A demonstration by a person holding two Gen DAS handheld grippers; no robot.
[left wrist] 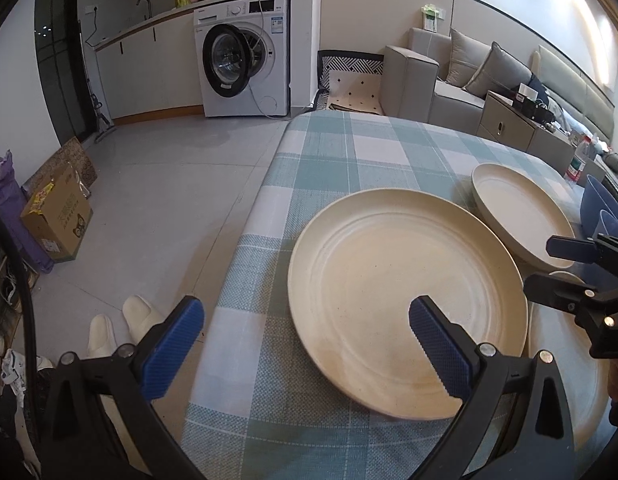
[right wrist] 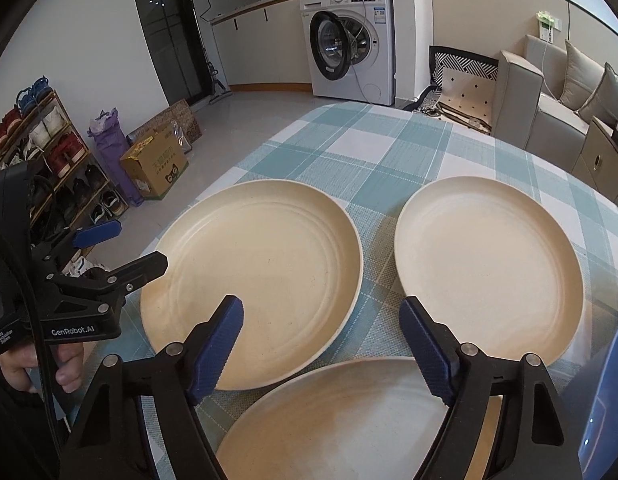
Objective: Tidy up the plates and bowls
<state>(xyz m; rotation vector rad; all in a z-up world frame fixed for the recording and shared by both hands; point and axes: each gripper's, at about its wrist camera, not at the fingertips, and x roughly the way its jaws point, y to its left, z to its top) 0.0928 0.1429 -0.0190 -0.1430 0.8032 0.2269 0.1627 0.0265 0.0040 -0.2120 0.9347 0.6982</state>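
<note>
Both tongs stand open and empty over the checked table [right wrist: 389, 152] — the left tongs [left wrist: 305, 344] straddle the near-left rim of one cream plate [left wrist: 405, 304], the right tongs [right wrist: 321, 344] hang above the far rim of the nearest plate [right wrist: 349, 420] — with a third plate [right wrist: 489, 268] just beyond them to the right.

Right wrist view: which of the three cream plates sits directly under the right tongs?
The nearest plate, at the bottom of the view, its rim between the open right tongs. The left plate and right plate lie farther out, side by side.
</note>
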